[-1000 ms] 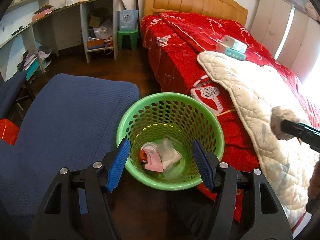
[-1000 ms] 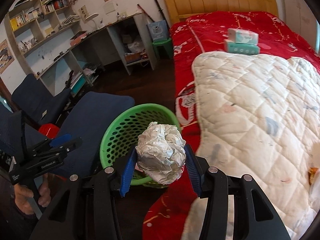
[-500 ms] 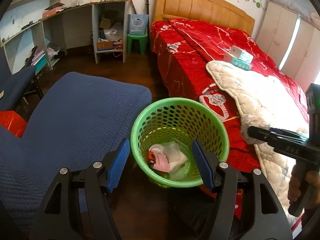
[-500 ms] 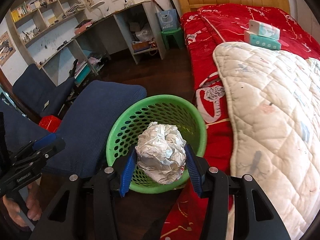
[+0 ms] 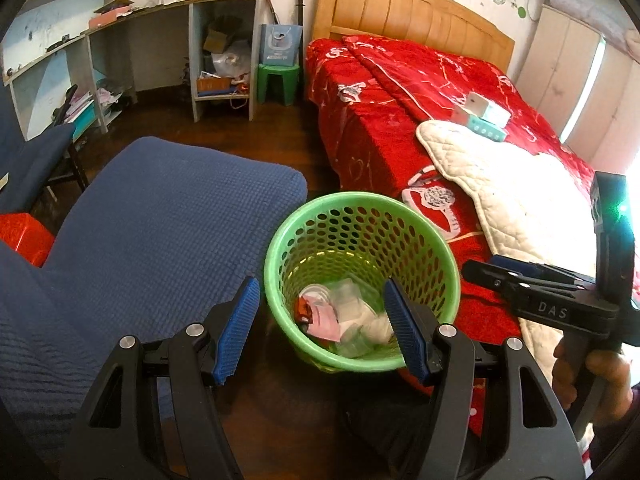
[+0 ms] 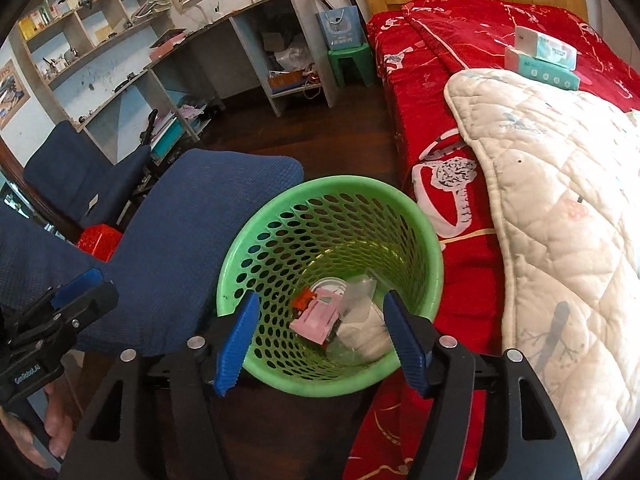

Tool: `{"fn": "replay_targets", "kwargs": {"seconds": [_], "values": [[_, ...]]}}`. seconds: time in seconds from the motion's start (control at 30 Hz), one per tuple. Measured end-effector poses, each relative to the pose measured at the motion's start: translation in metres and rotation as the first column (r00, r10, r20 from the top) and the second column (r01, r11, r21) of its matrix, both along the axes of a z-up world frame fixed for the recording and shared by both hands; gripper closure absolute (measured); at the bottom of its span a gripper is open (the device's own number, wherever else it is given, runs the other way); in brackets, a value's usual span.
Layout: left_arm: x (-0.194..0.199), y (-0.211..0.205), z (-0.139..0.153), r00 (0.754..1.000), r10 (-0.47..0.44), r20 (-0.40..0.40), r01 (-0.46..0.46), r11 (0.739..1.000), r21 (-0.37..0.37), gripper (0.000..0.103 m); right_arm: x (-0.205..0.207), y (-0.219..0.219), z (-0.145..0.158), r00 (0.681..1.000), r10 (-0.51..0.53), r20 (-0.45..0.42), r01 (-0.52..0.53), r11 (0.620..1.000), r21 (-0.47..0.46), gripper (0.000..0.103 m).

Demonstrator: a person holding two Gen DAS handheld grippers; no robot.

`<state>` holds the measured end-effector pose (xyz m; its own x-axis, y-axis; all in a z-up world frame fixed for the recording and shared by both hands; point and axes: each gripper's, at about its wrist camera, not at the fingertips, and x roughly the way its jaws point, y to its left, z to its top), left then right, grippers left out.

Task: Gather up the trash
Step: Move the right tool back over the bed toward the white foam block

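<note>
A green perforated basket (image 6: 332, 184) stands on the dark floor between a blue chair and the bed. Inside it lie a crumpled white paper ball (image 6: 366, 330), a pink packet (image 6: 318, 318) and other scraps. My right gripper (image 6: 320, 340) hangs over the basket's near rim; its jaws are opening and nothing is between them. In the left wrist view the same basket (image 5: 360, 200) sits just ahead of my left gripper (image 5: 320, 328), which is open and holds nothing. The paper ball (image 5: 376, 324) shows there too, at the basket's bottom.
A blue padded chair (image 5: 160, 220) crowds the basket's left side. The bed with a red cover (image 6: 420, 92) and a white quilt (image 6: 560, 200) runs along the right, with tissue packs (image 6: 544, 58) on it. Desk shelves (image 6: 120, 60) and a green stool (image 5: 278, 80) stand at the back.
My right gripper came down over the basket and opened its jaws. The crumpled paper ball left them and now lies in the basket. The left gripper stayed open and hardly moved.
</note>
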<state>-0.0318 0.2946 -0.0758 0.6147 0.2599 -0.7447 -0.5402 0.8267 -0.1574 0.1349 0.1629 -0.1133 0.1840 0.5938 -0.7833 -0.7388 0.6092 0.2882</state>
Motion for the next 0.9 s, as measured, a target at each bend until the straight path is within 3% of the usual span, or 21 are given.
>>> {"fn": "replay_targets", "kwargs": {"seconds": [0.33, 0.57, 0.9], "values": [[0.013, -0.021, 0.006, 0.999, -0.046, 0.009, 0.046, 0.999, 0.013, 0.034, 0.011, -0.049, 0.019, 0.997, -0.070, 0.038, 0.069, 0.997, 0.016, 0.028], [0.032, -0.046, 0.010, 0.995, -0.101, 0.008, 0.101, 0.995, 0.016, 0.034, 0.029, -0.107, 0.035, 0.983, -0.159, 0.088, 0.159, 0.987, 0.010, 0.021], [0.061, -0.088, 0.018, 0.981, -0.192, -0.005, 0.192, 0.981, 0.035, 0.033, 0.073, -0.208, 0.060, 0.927, -0.338, 0.164, 0.342, 0.940, 0.003, 0.017]]}}
